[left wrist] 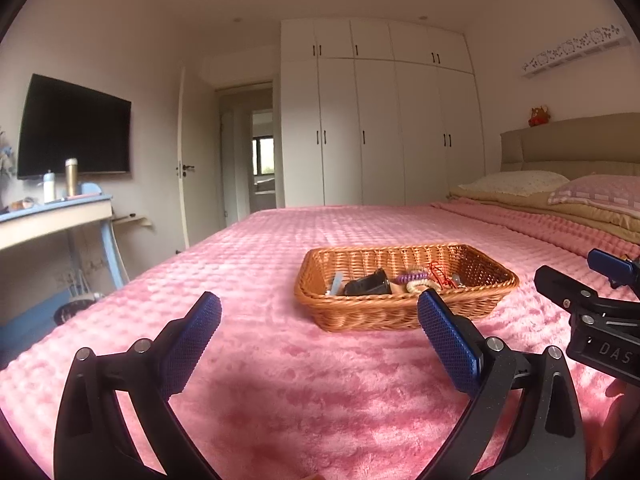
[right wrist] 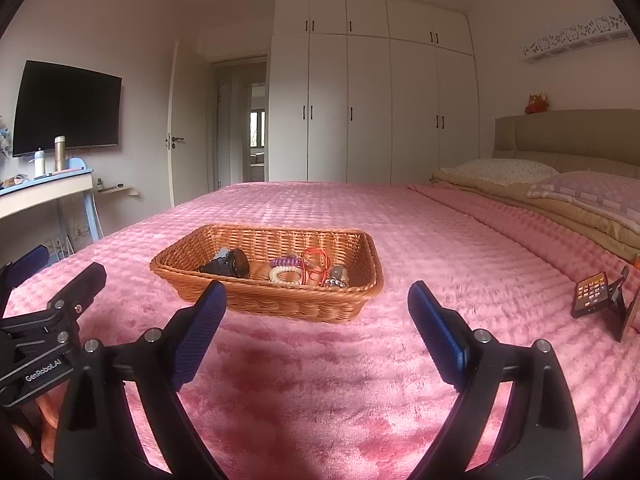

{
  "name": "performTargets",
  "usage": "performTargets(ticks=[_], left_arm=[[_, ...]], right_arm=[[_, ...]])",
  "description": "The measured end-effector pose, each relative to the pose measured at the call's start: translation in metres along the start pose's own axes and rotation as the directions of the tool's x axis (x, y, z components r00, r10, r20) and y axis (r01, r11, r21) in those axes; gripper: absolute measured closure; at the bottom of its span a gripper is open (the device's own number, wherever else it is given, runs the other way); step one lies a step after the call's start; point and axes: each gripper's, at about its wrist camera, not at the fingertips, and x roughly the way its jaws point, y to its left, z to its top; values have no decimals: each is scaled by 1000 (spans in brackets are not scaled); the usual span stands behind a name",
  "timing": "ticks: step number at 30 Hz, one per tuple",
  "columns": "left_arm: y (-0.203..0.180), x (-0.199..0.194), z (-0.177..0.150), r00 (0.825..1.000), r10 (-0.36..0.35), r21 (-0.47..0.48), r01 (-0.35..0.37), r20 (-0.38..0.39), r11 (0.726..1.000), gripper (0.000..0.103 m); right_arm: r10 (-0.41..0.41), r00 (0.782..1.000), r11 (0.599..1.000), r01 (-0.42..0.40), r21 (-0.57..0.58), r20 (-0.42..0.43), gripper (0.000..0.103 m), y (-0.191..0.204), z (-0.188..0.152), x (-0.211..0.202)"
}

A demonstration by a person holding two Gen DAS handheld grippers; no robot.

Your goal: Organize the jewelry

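Pink bedspread (right wrist: 360, 360) carried the wicker basket (right wrist: 280, 304), jewelry (right wrist: 304, 270) piled inside. I had left gripper (left wrist: 320, 320) and right gripper (right wrist: 318, 308) just short of it, both spread wide, empty. Phone (right wrist: 591, 294) lay off right.

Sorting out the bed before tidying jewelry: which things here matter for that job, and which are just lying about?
For the job: wicker basket, purple coil band, bead bracelet, red cord, black case.
Lying about: phone, pillows, flask.

Woven wicker basket (right wrist: 280, 300), fluffy pink plush blanket (right wrist: 360, 380), matt white wardrobe (right wrist: 368, 112), glossy phone (right wrist: 591, 294), textured blue pads (left wrist: 192, 344)
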Motion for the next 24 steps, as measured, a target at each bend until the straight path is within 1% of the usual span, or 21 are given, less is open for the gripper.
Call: performTargets(ticks=[5, 10, 24], left_arm=[[3, 0, 1, 1000, 1, -13, -1, -1, 1000, 8], [1, -2, 1, 1000, 7, -2, -7, 3, 1000, 8], [3, -4, 3, 1000, 23, -9, -23, -9, 1000, 8]], right_arm=[[-2, 1000, 1000, 2, -10, 6, 15, 3, 0, -3], [-9, 1000, 1000, 9, -15, 10, 11, 4, 0, -4], [-13, 1000, 1000, 13, -16, 11, 11, 5, -1, -5]])
